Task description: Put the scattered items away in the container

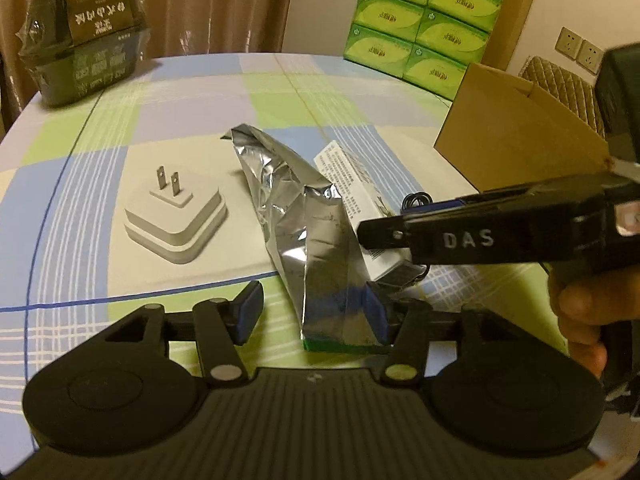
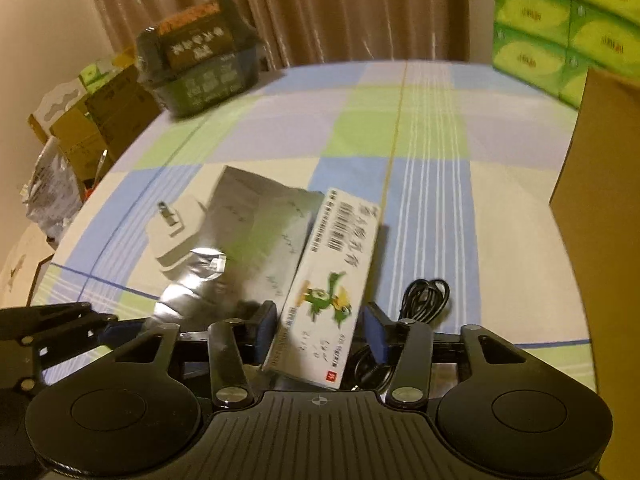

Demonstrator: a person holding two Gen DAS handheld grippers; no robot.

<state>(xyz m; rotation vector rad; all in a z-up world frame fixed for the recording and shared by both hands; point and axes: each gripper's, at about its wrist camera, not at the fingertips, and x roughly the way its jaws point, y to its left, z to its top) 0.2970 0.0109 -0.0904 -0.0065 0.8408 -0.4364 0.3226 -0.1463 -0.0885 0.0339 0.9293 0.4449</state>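
Observation:
A crumpled silver foil bag (image 1: 304,216) lies on the checked tablecloth (image 1: 340,96), its near end between the jaws of my left gripper (image 1: 314,314). The left pad stands clear of the bag, so that gripper is open. A white printed box (image 2: 332,272) lies between the jaws of my right gripper (image 2: 320,332). A narrow gap shows at its right pad, so it is open too. In the left wrist view the right gripper (image 1: 384,228) reaches over the white box (image 1: 352,184). A white plug adapter (image 1: 176,220) lies left of the bag. A coiled black cable (image 2: 424,296) lies right of the box. The brown cardboard container (image 1: 516,140) stands at the right.
A dark wrapped pack (image 1: 84,40) sits at the table's back left. Stacked green tissue packs (image 1: 420,20) stand at the back right. Cardboard boxes (image 2: 100,120) and a plastic bag (image 2: 52,196) lie beyond the table's left edge. A hand (image 1: 576,312) holds the right gripper.

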